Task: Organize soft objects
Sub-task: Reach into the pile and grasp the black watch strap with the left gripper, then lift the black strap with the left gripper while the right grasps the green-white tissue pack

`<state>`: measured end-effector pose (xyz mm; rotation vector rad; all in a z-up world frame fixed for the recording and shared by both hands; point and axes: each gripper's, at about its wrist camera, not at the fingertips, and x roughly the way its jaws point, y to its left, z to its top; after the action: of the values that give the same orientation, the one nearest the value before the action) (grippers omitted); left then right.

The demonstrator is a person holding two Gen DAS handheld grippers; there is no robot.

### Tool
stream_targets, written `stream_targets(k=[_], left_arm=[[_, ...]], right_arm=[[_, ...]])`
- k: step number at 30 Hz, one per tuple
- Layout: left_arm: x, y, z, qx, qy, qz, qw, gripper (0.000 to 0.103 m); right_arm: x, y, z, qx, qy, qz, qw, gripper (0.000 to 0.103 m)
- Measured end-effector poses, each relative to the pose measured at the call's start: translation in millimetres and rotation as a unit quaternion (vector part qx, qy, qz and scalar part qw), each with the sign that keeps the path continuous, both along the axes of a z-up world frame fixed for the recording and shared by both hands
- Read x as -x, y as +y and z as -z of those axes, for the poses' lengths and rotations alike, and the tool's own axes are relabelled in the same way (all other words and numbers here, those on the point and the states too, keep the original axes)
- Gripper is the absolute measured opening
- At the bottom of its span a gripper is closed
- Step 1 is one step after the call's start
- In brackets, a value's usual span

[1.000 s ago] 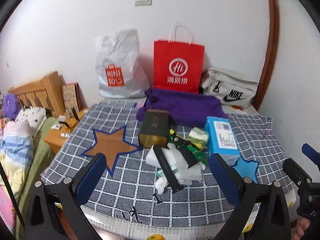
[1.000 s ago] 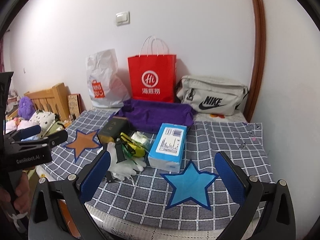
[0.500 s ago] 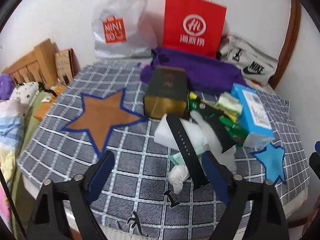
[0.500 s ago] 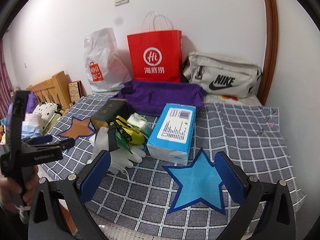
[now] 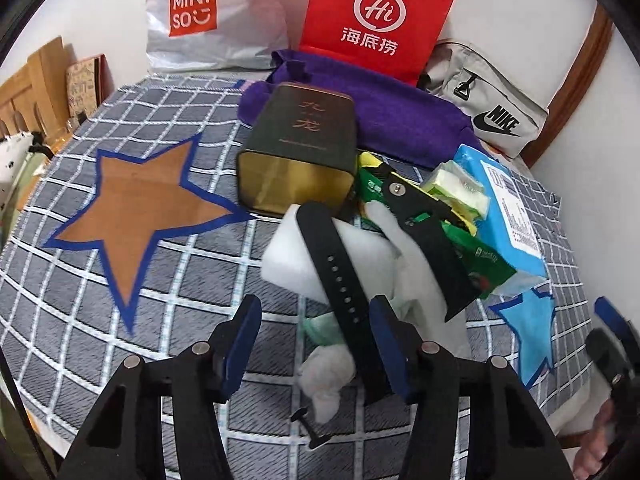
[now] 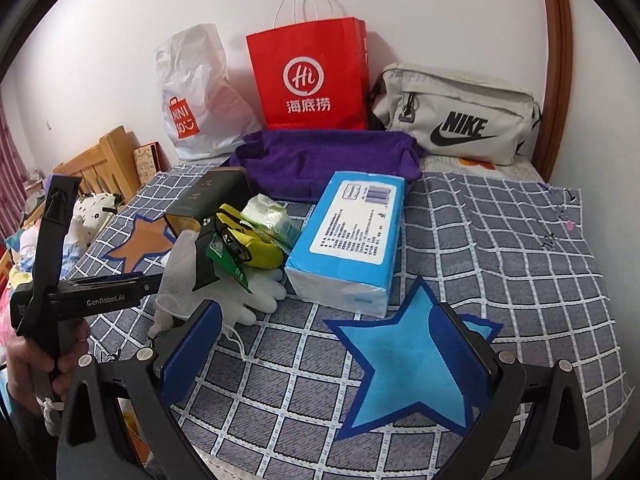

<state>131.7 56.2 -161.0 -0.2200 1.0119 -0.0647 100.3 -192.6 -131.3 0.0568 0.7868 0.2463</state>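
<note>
Left gripper (image 5: pixel 314 344), jaws half open and just been closing, straddles the glove's (image 5: pixel 328 364) cuff at the pile's near edge, unpressed. Glove judged light, limp, slippery; pinch the bunched cuff. Right gripper (image 6: pixel 326 352) open wide, empty.

The bedspread (image 6: pixel 500 248) is grey with a white grid and carries a brown star (image 5: pixel 136 208) and a light-blue star (image 6: pixel 408 364), both edged dark blue. A purple towel (image 6: pixel 324 160), a red paper bag (image 6: pixel 308 76) with white lettering, a white Miniso bag (image 5: pixel 200 12) with an orange logo, a beige Nike bag (image 6: pixel 456 116), a light-blue tissue pack (image 6: pixel 352 236), a black watch strap (image 5: pixel 336 272).
</note>
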Motion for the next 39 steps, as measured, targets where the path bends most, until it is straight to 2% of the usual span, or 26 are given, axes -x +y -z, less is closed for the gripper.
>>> stream_targets(k=[8,11,12,13,14,16,19,23,29,34,38,39], left_arm=[[-16,2,14,0.035,0.025,-0.022,0.9988,0.053],[-16,-2,15,0.030,0.023,-0.021,0.9991,0.052],[-17,-3,15,0.030,0.025,-0.018,0.9991,0.045],[-17,-5,15,0.034,0.028,-0.013,0.9990,0.033],[-17,-7,14,0.040,0.029,-0.007,0.9988,0.030],[-15,-10,11,0.027,0.022,0.000,0.9994,0.024],[-12,-9,10,0.026,0.022,0.008,0.9994,0.020],[-5,-2,-2,0.020,0.011,0.008,0.9997,0.019],[0,24,-12,0.000,0.010,-0.022,0.9997,0.019],[-2,46,2,-0.038,0.035,-0.052,0.9973,0.019],[-10,51,26,-0.049,0.071,-0.058,0.9946,0.020],[-9,50,26,-0.050,0.065,-0.057,0.9950,0.022]], right_arm=[[-8,-1,11,-0.011,0.017,-0.005,1.000,0.102],[-11,-1,16,-0.016,0.027,-0.007,0.999,0.102],[-13,-1,17,-0.016,0.030,-0.008,0.999,0.102],[-14,0,18,-0.015,0.031,-0.010,0.999,0.102],[-14,1,19,-0.015,0.031,-0.012,0.999,0.102],[-15,3,19,-0.015,0.032,-0.015,0.999,0.102],[-16,4,18,-0.019,0.033,-0.017,0.999,0.102],[-17,8,17,-0.016,0.033,-0.020,0.999,0.102],[-15,13,13,-0.016,0.031,-0.024,0.999,0.102],[-12,20,9,-0.006,0.022,-0.034,0.999,0.102],[-13,26,9,0.000,0.025,-0.039,0.999,0.102],[-14,27,9,0.003,0.026,-0.040,0.999,0.102]])
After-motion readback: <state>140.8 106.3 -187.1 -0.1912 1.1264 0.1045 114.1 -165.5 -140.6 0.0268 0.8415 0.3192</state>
